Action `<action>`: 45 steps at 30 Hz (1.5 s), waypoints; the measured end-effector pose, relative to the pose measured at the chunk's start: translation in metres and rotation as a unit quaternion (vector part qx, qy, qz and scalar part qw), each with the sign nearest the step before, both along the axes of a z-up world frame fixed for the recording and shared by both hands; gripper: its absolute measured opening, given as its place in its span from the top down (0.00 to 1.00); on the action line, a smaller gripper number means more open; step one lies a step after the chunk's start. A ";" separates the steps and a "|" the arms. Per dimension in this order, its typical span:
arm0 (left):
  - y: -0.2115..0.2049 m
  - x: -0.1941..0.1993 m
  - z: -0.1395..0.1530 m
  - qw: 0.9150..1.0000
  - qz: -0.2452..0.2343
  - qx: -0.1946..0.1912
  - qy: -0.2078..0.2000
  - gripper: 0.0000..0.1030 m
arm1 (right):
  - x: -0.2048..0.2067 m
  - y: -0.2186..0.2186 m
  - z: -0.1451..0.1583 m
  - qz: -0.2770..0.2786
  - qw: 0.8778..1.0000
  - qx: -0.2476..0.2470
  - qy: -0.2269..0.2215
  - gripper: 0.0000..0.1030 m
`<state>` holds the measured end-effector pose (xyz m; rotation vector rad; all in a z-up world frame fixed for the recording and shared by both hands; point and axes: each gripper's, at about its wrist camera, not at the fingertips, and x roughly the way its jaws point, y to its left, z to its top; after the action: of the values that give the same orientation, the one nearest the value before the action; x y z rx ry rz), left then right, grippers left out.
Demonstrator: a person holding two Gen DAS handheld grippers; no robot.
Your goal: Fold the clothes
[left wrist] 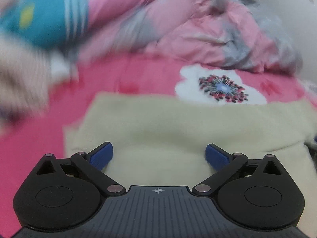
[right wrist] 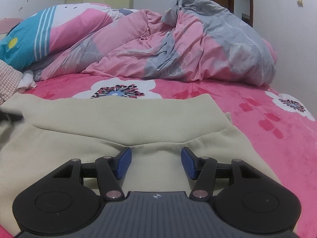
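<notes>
A cream garment (right wrist: 122,123) lay flat on the pink floral bed (right wrist: 267,119), filling the lower middle of both views. The left tool (left wrist: 159,155) stood wide above it. The right tool (right wrist: 156,162) stood half-wide, cloth bunched between its pads (right wrist: 124,161), grip unclear.

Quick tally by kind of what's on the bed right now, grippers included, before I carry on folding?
Beige garments: 1
Pink and grey duvets: 1
Blue striped pillows: 1
Checked cloths at the left edge: 1
Grippers: 2, left gripper and right gripper
Total: 6
</notes>
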<state>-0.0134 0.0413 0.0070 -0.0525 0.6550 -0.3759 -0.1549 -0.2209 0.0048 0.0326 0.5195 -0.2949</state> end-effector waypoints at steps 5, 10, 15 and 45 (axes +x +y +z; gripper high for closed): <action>0.000 -0.008 0.000 1.000 0.003 0.004 -0.012 0.01 | 0.001 0.002 0.022 -0.001 1.000 -0.002 0.016 0.45; 0.000 -0.010 -0.001 1.000 0.008 0.003 -0.017 0.01 | 0.019 -0.003 0.048 0.016 0.999 -0.034 -0.006 0.45; 0.004 -0.009 0.000 1.000 0.005 -0.004 -0.017 0.01 | 0.029 -0.077 0.015 -0.035 0.996 0.073 0.031 0.52; 0.007 -0.006 0.007 1.000 -0.003 -0.005 -0.005 0.03 | -0.104 -0.065 0.017 0.039 0.999 0.027 -0.010 0.68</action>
<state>-0.0198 0.0484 0.0143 -0.0576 0.6429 -0.3848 -0.2591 -0.2860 0.0219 0.0676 0.5085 -0.2036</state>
